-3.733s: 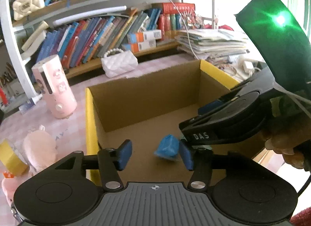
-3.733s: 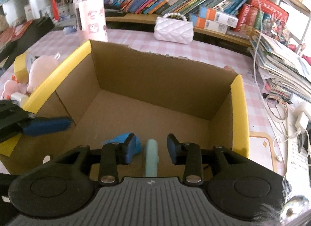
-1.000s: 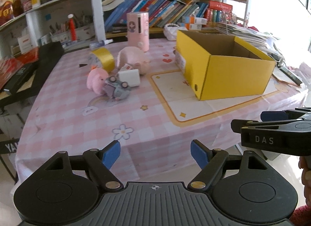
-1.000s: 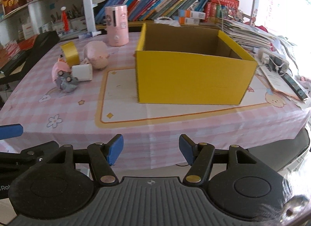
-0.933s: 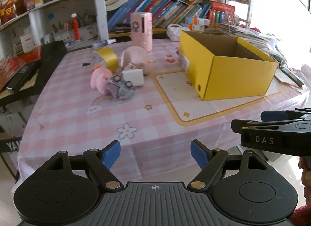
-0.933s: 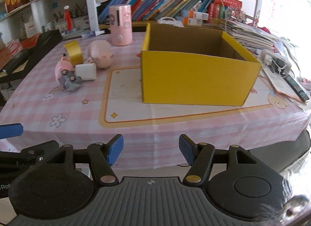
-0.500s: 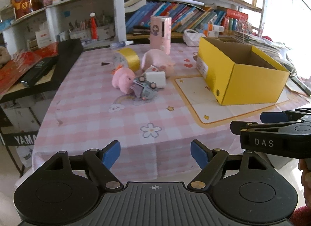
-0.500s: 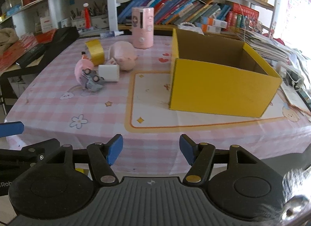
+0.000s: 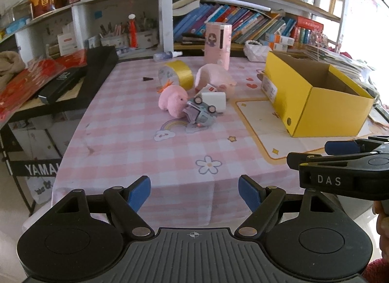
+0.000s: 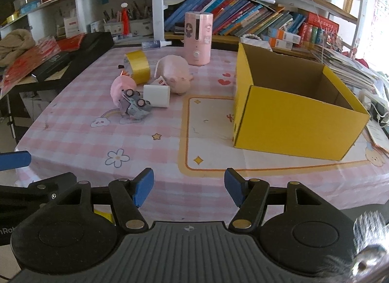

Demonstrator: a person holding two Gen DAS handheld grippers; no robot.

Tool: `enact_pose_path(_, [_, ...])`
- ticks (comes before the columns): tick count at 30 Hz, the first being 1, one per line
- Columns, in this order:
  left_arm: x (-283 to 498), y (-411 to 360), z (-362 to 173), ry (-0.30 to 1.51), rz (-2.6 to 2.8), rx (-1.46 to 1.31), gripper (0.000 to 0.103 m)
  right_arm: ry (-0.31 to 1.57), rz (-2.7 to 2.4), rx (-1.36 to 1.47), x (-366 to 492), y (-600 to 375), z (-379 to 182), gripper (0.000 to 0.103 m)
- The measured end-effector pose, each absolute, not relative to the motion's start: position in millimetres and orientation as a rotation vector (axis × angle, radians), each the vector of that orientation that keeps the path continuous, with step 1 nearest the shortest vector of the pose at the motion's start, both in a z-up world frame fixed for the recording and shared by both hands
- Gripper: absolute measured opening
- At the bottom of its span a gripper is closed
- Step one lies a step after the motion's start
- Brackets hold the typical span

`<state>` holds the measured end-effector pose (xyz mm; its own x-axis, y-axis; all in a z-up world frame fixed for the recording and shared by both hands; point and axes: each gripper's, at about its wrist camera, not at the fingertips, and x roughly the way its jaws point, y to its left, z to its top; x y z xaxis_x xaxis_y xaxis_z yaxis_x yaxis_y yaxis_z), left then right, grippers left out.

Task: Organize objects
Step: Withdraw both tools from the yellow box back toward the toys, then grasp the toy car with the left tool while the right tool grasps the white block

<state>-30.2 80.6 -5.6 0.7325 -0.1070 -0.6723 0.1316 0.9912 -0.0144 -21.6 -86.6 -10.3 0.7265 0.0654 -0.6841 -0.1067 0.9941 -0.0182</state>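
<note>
Toys sit in a bunch on the pink table cloth (image 10: 170, 151), at 10 o'clock from the right gripper (image 10: 189, 189): small pink plush (image 10: 120, 89), gray toy car (image 10: 136, 107) touching it, white block (image 10: 156, 95), pink pig (image 10: 176, 73) & yellow tape roll (image 10: 137, 66). Yellow box (image 10: 299, 122) is at 2 o'clock, top open. Left gripper (image 9: 194, 193) & right gripper both released, w/ nothing between the blue pads.

A table (image 9: 136, 137) under a pink checked cloth stands before crowded bookshelves (image 10: 243, 22) (books leaning in rows). Bright daylight floods in from the right, and a dark keyboard stand (image 9: 36, 168) sits at left.
</note>
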Motion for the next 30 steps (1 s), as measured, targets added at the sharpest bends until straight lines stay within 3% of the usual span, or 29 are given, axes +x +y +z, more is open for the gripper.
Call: enact_pose_path(30, [89.1, 87.6, -14.6, 0.773, -0.036, 0.013, 0.081, 0.748, 0.215, -0.088, 124.6, -69.4, -13.0, 0.061])
